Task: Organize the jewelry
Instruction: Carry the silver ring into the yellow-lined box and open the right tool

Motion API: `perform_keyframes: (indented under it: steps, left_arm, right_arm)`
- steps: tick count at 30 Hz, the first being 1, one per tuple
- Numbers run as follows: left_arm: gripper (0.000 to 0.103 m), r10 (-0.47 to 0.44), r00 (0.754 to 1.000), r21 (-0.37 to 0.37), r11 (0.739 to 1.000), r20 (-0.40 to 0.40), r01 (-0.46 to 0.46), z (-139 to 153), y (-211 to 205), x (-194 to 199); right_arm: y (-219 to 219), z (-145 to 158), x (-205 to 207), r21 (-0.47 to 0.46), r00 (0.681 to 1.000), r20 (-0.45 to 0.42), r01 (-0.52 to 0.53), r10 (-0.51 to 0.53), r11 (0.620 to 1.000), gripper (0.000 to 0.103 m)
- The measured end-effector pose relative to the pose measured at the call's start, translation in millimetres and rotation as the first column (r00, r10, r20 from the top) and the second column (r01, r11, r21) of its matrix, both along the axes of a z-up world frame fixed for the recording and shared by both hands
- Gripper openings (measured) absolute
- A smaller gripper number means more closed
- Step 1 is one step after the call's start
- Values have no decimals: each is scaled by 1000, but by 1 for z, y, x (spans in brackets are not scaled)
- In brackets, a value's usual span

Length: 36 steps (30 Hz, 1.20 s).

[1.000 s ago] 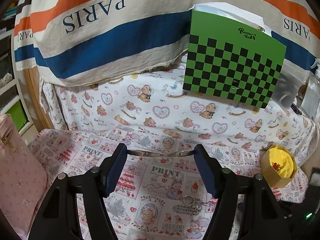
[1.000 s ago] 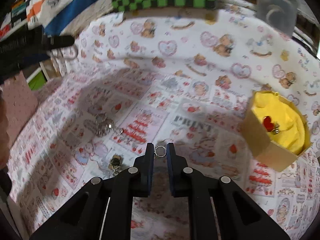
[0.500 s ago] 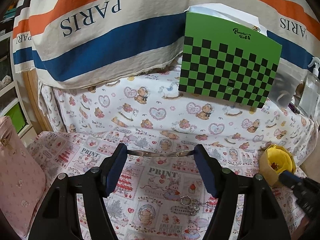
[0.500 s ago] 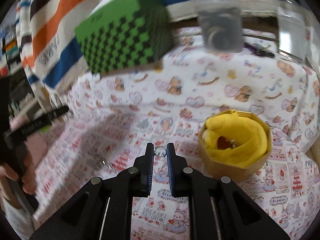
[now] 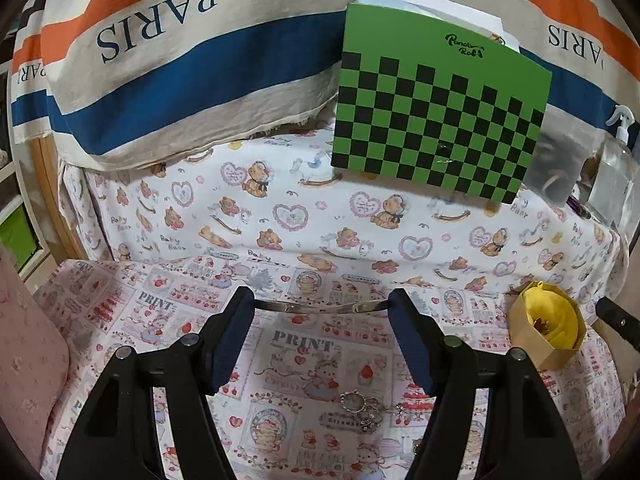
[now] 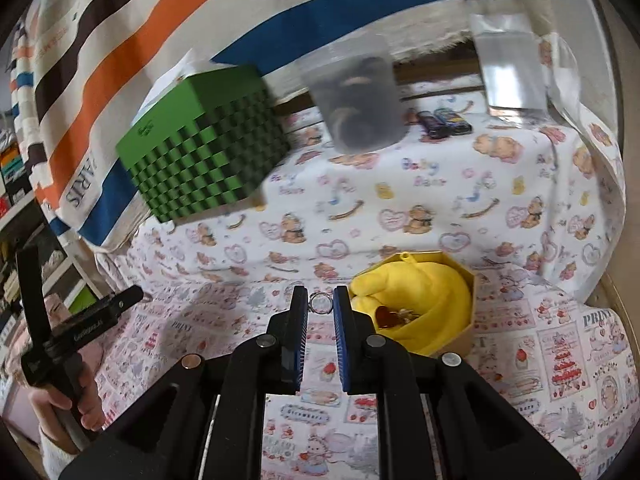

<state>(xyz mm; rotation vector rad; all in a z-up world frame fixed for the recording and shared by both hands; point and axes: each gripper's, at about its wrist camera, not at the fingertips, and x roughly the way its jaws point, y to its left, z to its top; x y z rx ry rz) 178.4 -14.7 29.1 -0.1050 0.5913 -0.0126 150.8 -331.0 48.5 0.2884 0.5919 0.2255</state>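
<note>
The right gripper [image 6: 320, 303] pinches a small silver ring [image 6: 320, 303] between its two blue pads [image 6: 341, 344], so its jaws are closed on the ring. The ring sits up in the air, just to the left of the box [image 6: 460, 334], which lies at about 3 o'clock from the tips. The box is tan card with yellow cloth [image 6: 424, 292] stuffed in it, and a red heart [image 6: 386, 316] charm rests on the cloth. The left gripper [image 5: 322, 306] holds a thin silver bangle [image 5: 320, 307] that spans from one pad to the other, so its jaws are wide apart but pressed on the bangle ends. Below that, at about 5 o'clock from the bangle, a little heap of silver jewelry [image 5: 366, 410] lies on the printed cloth [image 5: 304, 344]. In the left view the box [image 5: 546, 330] is far over at 3 o'clock, well apart from the heap. A green checker box [image 5: 436, 120] stands at the back, at about 1 o'clock, against a striped cloth [image 5: 180, 60] with PARIS on it. In the right view the left hand [image 6: 76, 404] shows at 8 o'clock, holding its gripper handle. A clear bottle [image 6: 508, 56] stands at the back, at 1 o'clock.
</note>
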Motion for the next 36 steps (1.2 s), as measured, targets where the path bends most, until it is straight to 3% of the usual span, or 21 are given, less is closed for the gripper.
perform_keyframes:
  steps: [8,14,25,30,36]
  left_arm:
    - [68,11,1000,0,1000,-5,-11,-3,2,1]
    - [68,10,1000,16,1000,-8,-10,-6,-2,2]
    - [68,-48,999,50,998,16,47,-12,-22,-1]
    - [68,-79,995,60,995,61,75,-7,-33,-7]
    - [68,-142,987,65,988,76,137,9,-62,-10]
  right_arm:
    - [-33,-6,7,48,996,-10,89,-88,995,14]
    - [-54,-23,24,83,986,-85,148,-141,985,14]
    - [-68,-35,36,96,982,-118,161,-149,982,14]
    - [-72,-33,33,131,983,-104,163,-150,978,35]
    - [-81,-32,31,150,977,-116,196,-180,969,35]
